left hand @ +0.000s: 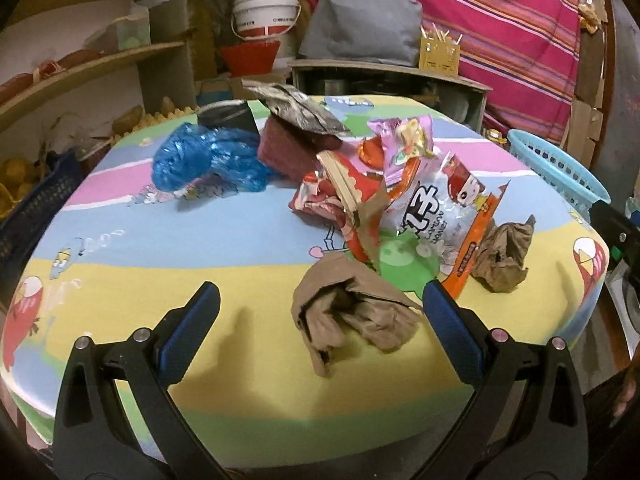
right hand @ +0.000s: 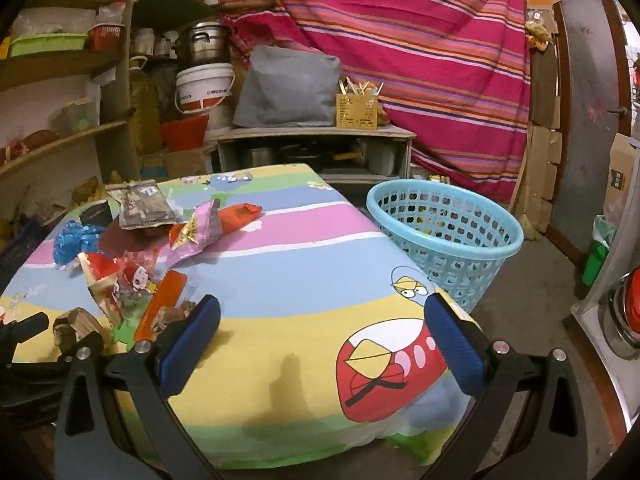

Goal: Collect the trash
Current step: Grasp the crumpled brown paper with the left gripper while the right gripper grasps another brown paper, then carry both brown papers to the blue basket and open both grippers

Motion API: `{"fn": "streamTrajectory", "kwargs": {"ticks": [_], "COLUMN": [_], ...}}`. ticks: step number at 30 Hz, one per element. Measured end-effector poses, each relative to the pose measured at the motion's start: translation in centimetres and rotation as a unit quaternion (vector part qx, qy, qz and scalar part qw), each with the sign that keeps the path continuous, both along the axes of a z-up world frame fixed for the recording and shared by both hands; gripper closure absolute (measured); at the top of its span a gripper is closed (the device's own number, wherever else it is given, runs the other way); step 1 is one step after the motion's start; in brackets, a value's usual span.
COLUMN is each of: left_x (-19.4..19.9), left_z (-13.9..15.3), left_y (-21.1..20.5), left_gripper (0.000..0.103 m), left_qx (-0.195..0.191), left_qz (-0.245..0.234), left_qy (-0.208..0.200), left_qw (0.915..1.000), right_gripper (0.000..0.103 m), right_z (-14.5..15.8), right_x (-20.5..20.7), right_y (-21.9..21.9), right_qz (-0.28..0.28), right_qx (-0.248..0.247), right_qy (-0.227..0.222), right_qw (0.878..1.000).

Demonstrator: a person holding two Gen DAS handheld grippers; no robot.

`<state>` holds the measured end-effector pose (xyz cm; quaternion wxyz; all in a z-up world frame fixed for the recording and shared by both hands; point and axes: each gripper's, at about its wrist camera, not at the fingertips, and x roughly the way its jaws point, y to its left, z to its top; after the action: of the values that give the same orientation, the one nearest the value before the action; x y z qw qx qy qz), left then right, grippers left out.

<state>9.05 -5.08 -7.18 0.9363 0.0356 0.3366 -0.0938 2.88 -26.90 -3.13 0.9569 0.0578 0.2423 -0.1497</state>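
The left tool (left hand: pixel 320 300) is spread wide with nothing between its blue pads; a crumpled brown paper wad (left hand: pixel 352 316) lies on the desk (left hand: pixel 160 248) in the gap between them, nearer the right pad, and whether it touches that pad cannot be told. The right tool (right hand: pixel 322 312) is likewise wide open and empty, poised over the bare near corner of the cartoon-printed cloth.

Just beyond the left tool, a second brown paper ball (left hand: pixel 506 258) sits beside a clear-and-orange snack wrapper (left hand: pixel 444 216) printed with large Chinese characters and a cartoon figure; its smaller lettering is too blurred to read. Touching it are a red wrapper (left hand: pixel 332 192) and a pink packet (left hand: pixel 404 140). Further back lie a crumpled blue plastic bag (left hand: pixel 208 160), a dark red pouch (left hand: pixel 288 148) and a grey printed packet (left hand: pixel 296 110) resting on it.

Off the desk's right side stands a light blue perforated basket (right hand: pixel 444 224); yellowish bits show dimly through its holes.
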Motion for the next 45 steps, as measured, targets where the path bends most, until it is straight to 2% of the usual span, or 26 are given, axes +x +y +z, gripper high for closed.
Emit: {"fn": "streamTrajectory", "kwargs": {"ticks": [2, 5, 8, 11, 18, 27, 36, 37, 41, 45], "left_x": [0.4, 0.4, 0.7, 0.5, 0.0, 0.1, 0.0, 0.0, -0.1, -0.2], "left_z": [-0.2, -0.4, -0.7, -0.7, -0.4, 0.2, 0.4, 0.4, 0.4, 0.6], "left_y": [0.0, -0.2, 0.0, 0.6, 3.0, 5.7, 6.0, 6.1, 6.0, 5.7], "left_gripper": [0.009, 0.022, 0.042, 0.051, 0.053, 0.053, 0.053, 0.053, 0.053, 0.053], "left_qx": [-0.009, -0.012, -0.02, -0.024, -0.034, -0.042, -0.041, -0.041, -0.039, -0.035], "left_qz": [-0.007, -0.022, -0.039, -0.04, -0.025, 0.006, 0.012, 0.012, 0.013, 0.012], "left_qy": [0.006, 0.013, 0.027, 0.029, 0.029, 0.02, 0.011, 0.01, 0.009, 0.004], "left_qw": [0.9999, 0.9996, 0.9987, 0.9985, 0.9987, 0.9989, 0.999, 0.9991, 0.9991, 0.9993], "right_gripper": [0.004, 0.004, 0.004, 0.004, 0.004, 0.004, 0.004, 0.006, 0.033, 0.053], "right_z": [-0.1, -0.3, -0.5, -0.7, -0.9, -2.3, -3.8, -3.8, -3.7, -3.5], "right_x": [0.1, 0.4, 0.7, 1.0, 1.3, 3.2, 4.7, 4.8, 5.2, 5.1], "right_y": [0.1, 0.6, 1.1, 1.9, 3.9, 6.4, 6.7, 6.7, 6.8, 6.9], "right_qz": [0.002, 0.012, 0.022, 0.034, 0.07, 0.092, 0.092, 0.095, 0.115, 0.134], "right_qx": [0.0, 0.0, -0.004, -0.011, -0.01, -0.037, -0.037, -0.035, -0.028, -0.022], "right_qy": [0.0, 0.003, 0.008, 0.009, 0.002, 0.036, 0.061, 0.058, 0.063, 0.062], "right_qw": [1.0, 1.0, 1.0, 0.999, 0.997, 0.994, 0.993, 0.993, 0.991, 0.989]}}
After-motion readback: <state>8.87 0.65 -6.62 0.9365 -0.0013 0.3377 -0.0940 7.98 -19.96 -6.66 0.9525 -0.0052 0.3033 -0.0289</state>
